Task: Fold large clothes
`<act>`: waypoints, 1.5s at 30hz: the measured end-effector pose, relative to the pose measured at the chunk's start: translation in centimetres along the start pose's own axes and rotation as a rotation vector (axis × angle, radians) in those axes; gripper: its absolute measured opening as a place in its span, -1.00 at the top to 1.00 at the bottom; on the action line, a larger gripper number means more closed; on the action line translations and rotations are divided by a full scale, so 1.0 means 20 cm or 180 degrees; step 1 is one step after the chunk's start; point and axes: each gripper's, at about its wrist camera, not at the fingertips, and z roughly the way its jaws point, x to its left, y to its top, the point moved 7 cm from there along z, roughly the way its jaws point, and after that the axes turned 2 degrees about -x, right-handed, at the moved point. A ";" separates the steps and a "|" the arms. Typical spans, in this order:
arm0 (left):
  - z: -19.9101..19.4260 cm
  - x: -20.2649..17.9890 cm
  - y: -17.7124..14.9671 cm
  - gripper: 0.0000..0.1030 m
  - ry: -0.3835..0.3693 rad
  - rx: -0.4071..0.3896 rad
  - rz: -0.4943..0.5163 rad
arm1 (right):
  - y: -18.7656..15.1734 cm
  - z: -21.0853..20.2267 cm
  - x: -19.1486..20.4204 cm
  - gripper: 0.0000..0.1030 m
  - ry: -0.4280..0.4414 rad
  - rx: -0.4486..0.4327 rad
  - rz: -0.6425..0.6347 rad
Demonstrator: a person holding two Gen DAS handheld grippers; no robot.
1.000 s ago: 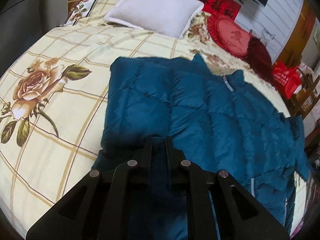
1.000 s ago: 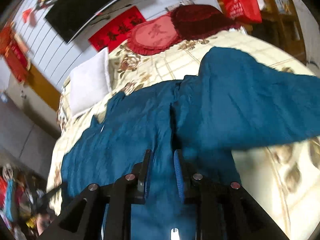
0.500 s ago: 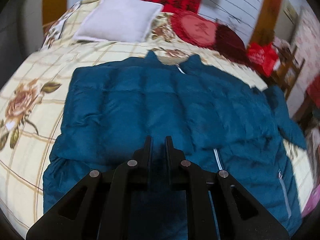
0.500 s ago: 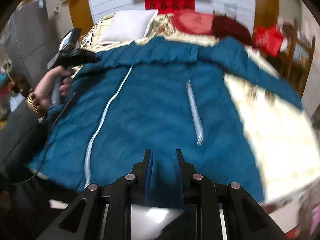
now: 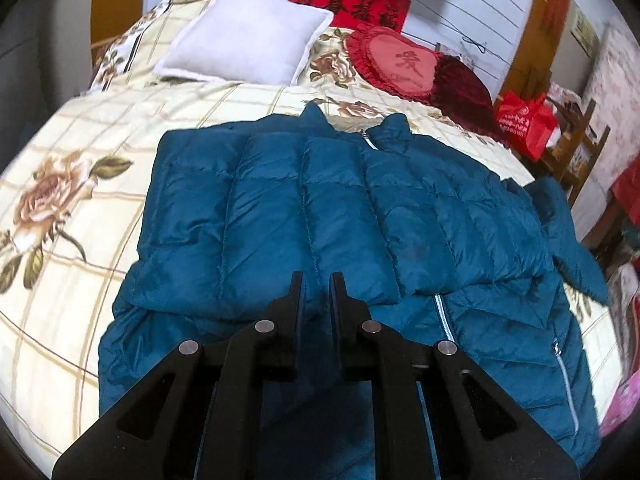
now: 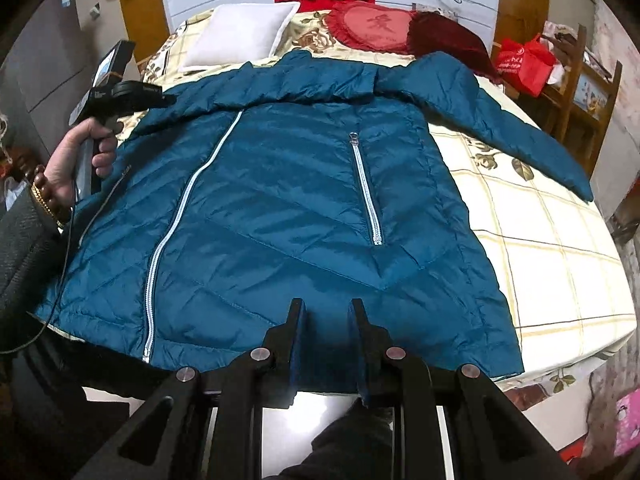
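A large teal puffer jacket [image 6: 288, 208] lies front-up on a floral bed sheet [image 6: 532, 240], its hem at the near edge. Its left sleeve [image 5: 256, 216] is folded across the chest. The other sleeve [image 6: 500, 120] stretches out to the right. My left gripper [image 5: 318, 280] hovers over the folded sleeve's cuff, its fingers slightly apart and holding nothing. It shows in the right wrist view [image 6: 120, 92], held by a hand at the jacket's left shoulder. My right gripper [image 6: 326, 306] is above the hem, slightly open and empty.
A white pillow [image 5: 248, 36], a red heart cushion [image 5: 396, 60] and a dark red cushion [image 5: 460, 84] lie at the head of the bed. A red bag [image 6: 524, 60] and wooden furniture [image 6: 588, 92] stand to the right. The person's dark sleeve [image 6: 24, 248] is at the left.
Both grippers have pulled back from the jacket, and the left sleeve now lies folded across the chest. The right gripper has moved from over the jacket to its hem.
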 end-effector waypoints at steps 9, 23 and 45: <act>0.00 0.01 0.00 0.83 0.0028 0.0001 -0.0022 | 0.01 -0.01 -0.05 0.61 0.0126 -0.0069 0.0192; -0.01 0.05 0.02 0.83 0.0026 -0.0008 -0.0097 | 0.01 -0.02 -0.05 0.61 0.0160 -0.0101 0.0229; -0.08 0.21 0.01 0.83 0.0191 -0.0065 -0.0174 | 0.10 0.00 0.05 0.61 0.0403 -0.0294 0.0277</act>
